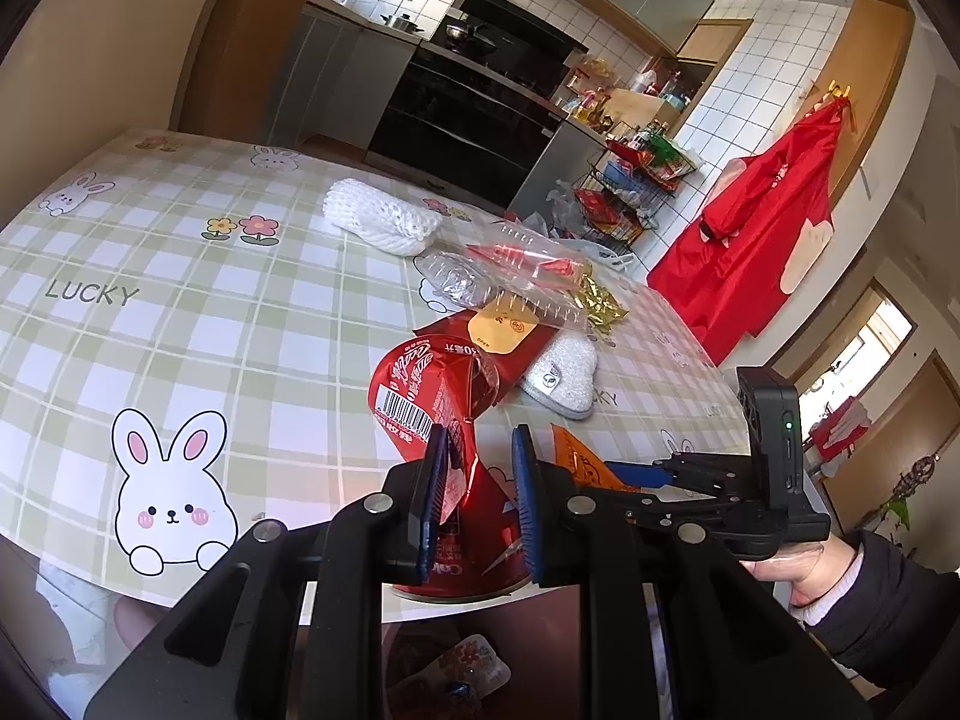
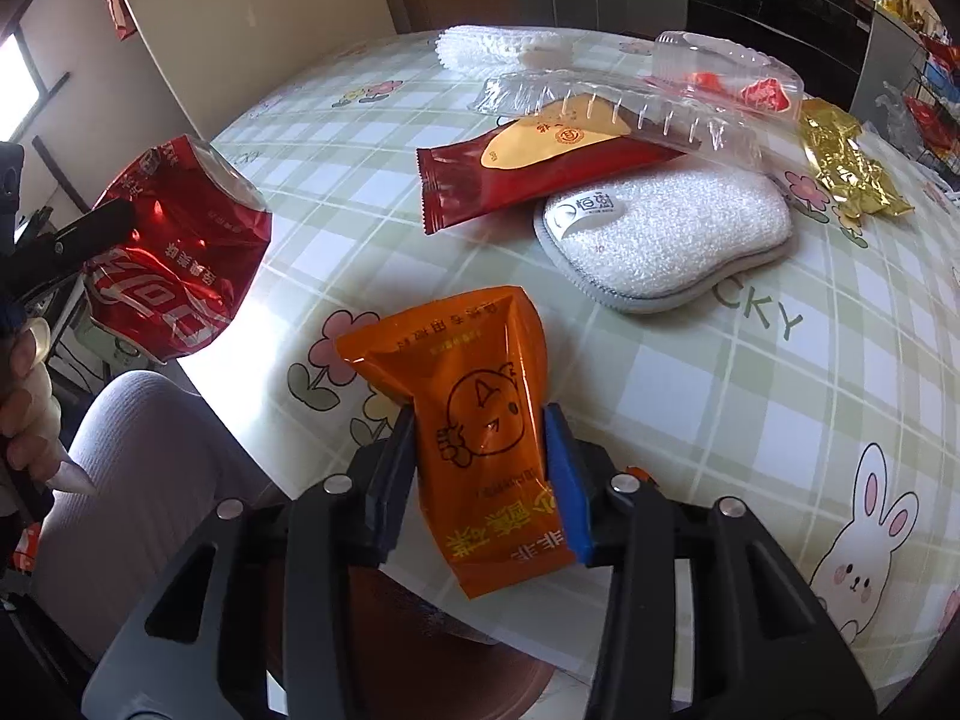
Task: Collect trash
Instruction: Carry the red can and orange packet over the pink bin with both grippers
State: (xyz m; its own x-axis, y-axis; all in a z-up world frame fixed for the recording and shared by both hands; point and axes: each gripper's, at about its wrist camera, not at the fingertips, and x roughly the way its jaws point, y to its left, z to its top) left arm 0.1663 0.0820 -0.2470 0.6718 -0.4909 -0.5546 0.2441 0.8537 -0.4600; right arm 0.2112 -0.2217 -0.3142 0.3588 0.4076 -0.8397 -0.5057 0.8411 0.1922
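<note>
The orange packet point(image 2: 489, 438) is mostly hidden behind the left gripper's finger point(image 1: 531, 504) in the left wrist view. Under the table point(image 1: 180, 324), some wrappers point(image 1: 462, 675) are too blocked and dim to be read, tbh.

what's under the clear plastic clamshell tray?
Under the clear clamshell tray lies the dark red wrapper, its yellow label visible through the plastic. The wrapper's lower end rests on the white sponge pad. Whatever is under the tray's far side cannot be made out.
</note>
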